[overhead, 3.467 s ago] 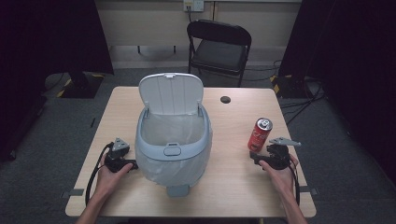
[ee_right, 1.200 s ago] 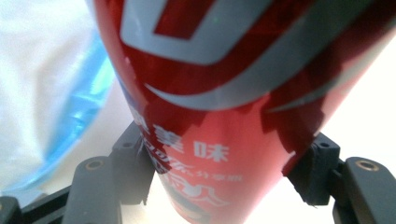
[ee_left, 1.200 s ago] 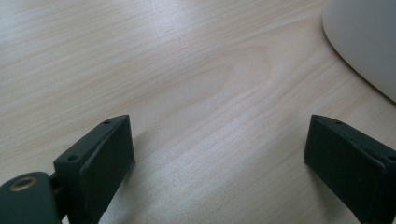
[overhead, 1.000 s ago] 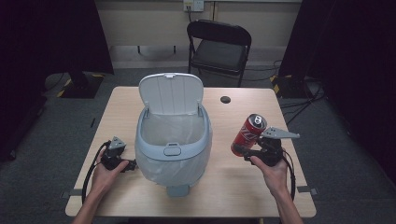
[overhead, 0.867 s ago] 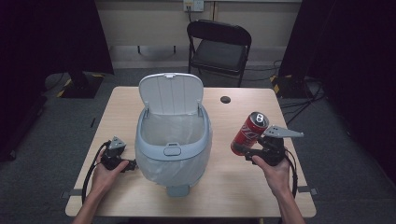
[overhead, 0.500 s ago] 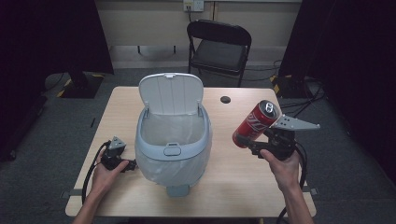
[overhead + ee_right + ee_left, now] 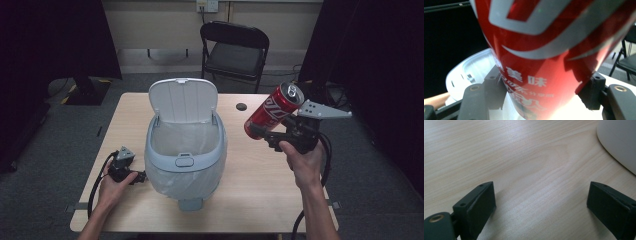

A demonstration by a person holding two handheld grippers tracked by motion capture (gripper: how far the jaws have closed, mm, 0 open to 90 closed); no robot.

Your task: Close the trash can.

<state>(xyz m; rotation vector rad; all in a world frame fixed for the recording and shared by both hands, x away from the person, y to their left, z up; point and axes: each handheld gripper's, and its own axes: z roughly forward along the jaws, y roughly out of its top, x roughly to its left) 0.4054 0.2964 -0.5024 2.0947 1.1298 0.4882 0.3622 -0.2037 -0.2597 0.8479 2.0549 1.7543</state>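
From the high view, the right gripper [image 7: 257, 131] is raised above the right half of the tabletop [image 7: 260, 195], clear of the surface, and its fingers clasp a red soda can [image 7: 273, 110] near the can's lower end. The can is tilted, its silver top leaning up and away to the right, its base pointing toward the pedal bin [image 7: 186, 159]. It hangs to the right of the bin, just outside the rim. The bin stands mid-table with its lid [image 7: 183, 99] flipped up and a pale liner showing inside. The left gripper [image 7: 140, 176] rests low on the tabletop just beside the bin's left wall, held in the person's left hand [image 7: 112, 183]. A small dark disc [image 7: 242, 106] lies on the far part of the tabletop, and a black folding chair [image 7: 233, 51] stands beyond it.

In the left gripper view, the left gripper [image 7: 541, 202] has its fingers [image 7: 480, 205] spread wide with bare wood grain between them; the bin's pale wall [image 7: 619, 142] curves in at the upper right, apart from both fingers.

In the right gripper view, the can [image 7: 549, 57] sits squarely between the fingers [image 7: 495, 90], each pad pressed against one side of the can's printed wall. The bin's open lid [image 7: 471, 70] shows behind at the left.
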